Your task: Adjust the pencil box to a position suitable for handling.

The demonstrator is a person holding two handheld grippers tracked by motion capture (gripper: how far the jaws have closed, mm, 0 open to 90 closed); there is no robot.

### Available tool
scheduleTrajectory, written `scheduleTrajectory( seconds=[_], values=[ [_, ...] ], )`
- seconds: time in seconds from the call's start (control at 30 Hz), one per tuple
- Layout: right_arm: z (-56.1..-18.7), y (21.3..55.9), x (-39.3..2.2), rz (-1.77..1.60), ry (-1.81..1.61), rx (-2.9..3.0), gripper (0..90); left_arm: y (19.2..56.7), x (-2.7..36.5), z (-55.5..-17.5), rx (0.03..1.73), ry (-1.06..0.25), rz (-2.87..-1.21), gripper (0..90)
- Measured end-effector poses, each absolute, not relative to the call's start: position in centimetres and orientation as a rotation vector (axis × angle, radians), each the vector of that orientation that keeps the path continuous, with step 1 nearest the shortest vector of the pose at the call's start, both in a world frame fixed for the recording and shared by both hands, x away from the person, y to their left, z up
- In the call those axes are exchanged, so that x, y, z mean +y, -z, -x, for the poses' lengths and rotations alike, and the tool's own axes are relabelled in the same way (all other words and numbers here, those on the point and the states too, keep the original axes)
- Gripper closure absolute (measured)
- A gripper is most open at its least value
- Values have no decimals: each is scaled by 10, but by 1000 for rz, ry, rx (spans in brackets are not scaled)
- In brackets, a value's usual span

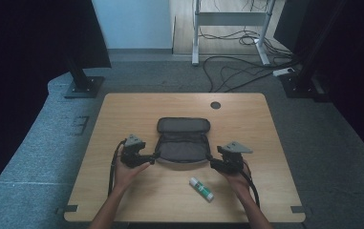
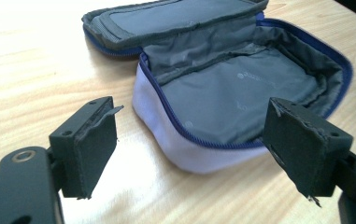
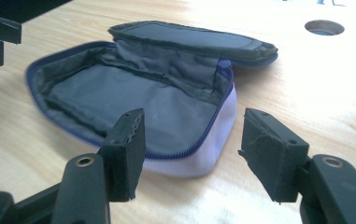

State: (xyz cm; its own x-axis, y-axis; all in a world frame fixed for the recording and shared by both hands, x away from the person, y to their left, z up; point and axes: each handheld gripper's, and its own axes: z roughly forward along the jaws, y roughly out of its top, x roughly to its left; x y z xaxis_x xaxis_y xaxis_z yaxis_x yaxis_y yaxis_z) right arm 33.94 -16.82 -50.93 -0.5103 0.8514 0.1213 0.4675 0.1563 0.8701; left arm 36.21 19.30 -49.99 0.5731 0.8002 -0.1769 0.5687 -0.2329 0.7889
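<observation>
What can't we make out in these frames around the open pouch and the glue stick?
- Glue stick: high view, label print too small to read.
- Pouch lining: faint printed marks in the left gripper view, too blurred to read.
- Pouch's underside: hidden against the table.
- Pouch's near right corner: left gripper view, covered by a pad of the left gripper.

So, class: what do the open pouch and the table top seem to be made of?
Pouch: soft woven fabric, matt grey lining that creases and sags, pale outer wall, blue zip edging. Table top: wood or wood-look laminate, smooth with a slight sheen; light grain lines show, which of the two is unclear.
</observation>
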Motion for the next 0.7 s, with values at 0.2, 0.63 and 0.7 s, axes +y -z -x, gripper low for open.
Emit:
scheduleTrajectory(
  seconds=[0.2,0.63,0.7],
  values=[
    [-320,509,-180,-1246,-1318,2052,387,502,200,-346,1102,-323,-1917,185],
    [-285,515,-200,-1212,-1310,2071,378,512,222,-318,1136,-312,-1869,224],
    [-281,517,-204,-1220,-1307,2072,376,516,225,-316,1146,-300,-1880,224]
  ],
)
